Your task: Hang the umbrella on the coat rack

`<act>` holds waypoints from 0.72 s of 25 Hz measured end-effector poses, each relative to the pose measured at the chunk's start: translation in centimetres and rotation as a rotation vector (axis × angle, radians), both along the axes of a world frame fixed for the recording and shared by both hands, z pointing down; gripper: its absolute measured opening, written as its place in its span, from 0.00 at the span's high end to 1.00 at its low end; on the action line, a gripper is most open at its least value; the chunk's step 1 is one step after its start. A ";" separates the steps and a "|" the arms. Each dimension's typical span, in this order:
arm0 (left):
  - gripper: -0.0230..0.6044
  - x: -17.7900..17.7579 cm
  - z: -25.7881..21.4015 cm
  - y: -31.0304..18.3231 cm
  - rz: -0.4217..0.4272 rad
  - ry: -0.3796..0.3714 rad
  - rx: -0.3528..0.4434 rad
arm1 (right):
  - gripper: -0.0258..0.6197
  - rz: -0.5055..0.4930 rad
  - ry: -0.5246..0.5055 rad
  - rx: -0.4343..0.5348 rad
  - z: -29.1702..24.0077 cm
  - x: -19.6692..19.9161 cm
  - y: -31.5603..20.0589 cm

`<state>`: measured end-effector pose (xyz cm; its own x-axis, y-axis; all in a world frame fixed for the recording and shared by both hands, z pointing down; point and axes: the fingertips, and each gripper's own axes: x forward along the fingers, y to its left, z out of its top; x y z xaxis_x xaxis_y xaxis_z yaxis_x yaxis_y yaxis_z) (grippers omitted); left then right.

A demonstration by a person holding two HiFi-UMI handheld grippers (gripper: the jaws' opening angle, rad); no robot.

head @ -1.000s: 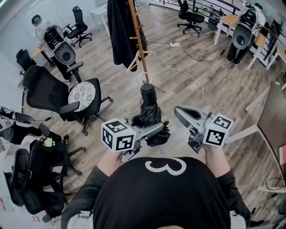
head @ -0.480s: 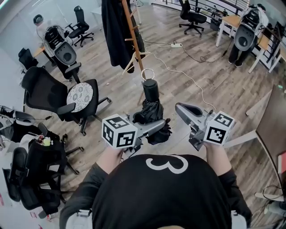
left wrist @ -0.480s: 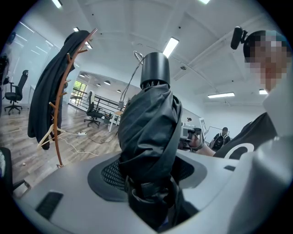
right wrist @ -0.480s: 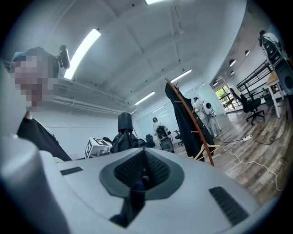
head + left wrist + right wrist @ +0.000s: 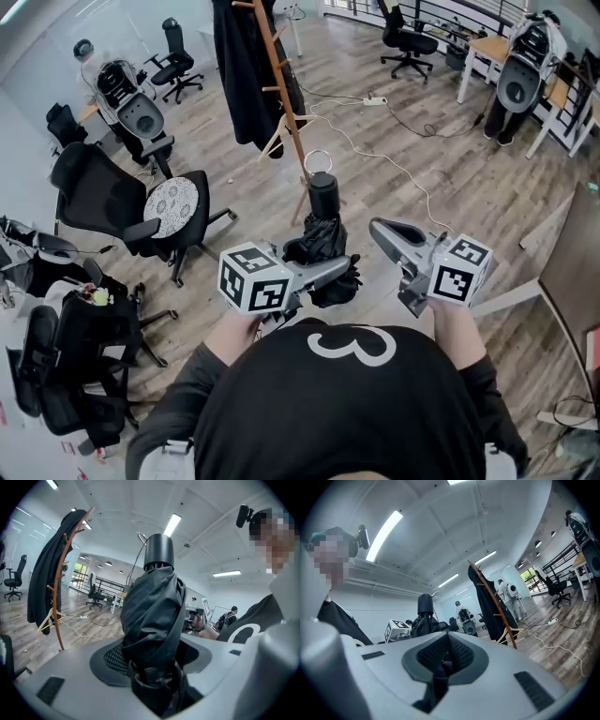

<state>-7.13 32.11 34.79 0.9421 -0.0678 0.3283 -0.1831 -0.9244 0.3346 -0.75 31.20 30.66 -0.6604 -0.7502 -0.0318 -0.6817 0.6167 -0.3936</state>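
Observation:
A folded black umbrella [image 5: 322, 239] stands upright between the jaws of my left gripper [image 5: 336, 269], which is shut on its bundled fabric. Its black cylindrical handle [image 5: 323, 195] points up, with a thin loop [image 5: 319, 161] on top. In the left gripper view the umbrella [image 5: 152, 616] fills the jaws of the left gripper [image 5: 150, 667]. My right gripper [image 5: 380, 228] is level, to the right of the umbrella and apart from it, its pads [image 5: 461, 653] meeting. The wooden coat rack [image 5: 281, 84] stands ahead on the floor with a black coat [image 5: 239, 66] on it.
A black office chair with a patterned cushion [image 5: 169, 202] stands left of the rack. A white cable [image 5: 394, 159] and a power strip [image 5: 373, 100] lie on the wooden floor. A pale hanger [image 5: 279, 136] hangs low on the rack. Desks [image 5: 487, 47] stand at the far right.
Both grippers and the umbrella have moved forward toward the coat rack. The left gripper's hold on the umbrella is the same.

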 end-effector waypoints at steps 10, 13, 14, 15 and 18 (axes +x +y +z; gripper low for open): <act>0.53 0.7 0.5 -2.3 0.006 0.031 -0.016 | 0.92 0.024 0.007 0.004 0.1 1.1 -2.0; 0.53 1.3 0.7 -4.0 0.010 0.023 -0.012 | 0.92 0.039 0.005 -0.003 0.5 1.8 -3.5; 0.53 1.5 0.9 -4.5 0.011 0.022 -0.013 | 0.92 0.046 0.005 -0.010 0.8 2.0 -4.1; 0.53 1.7 1.0 -5.1 0.012 0.023 -0.016 | 0.92 0.051 0.002 -0.017 1.1 2.3 -4.6; 0.53 2.3 1.5 -7.1 0.016 0.025 -0.025 | 0.92 0.051 -0.008 -0.030 1.6 2.9 -6.6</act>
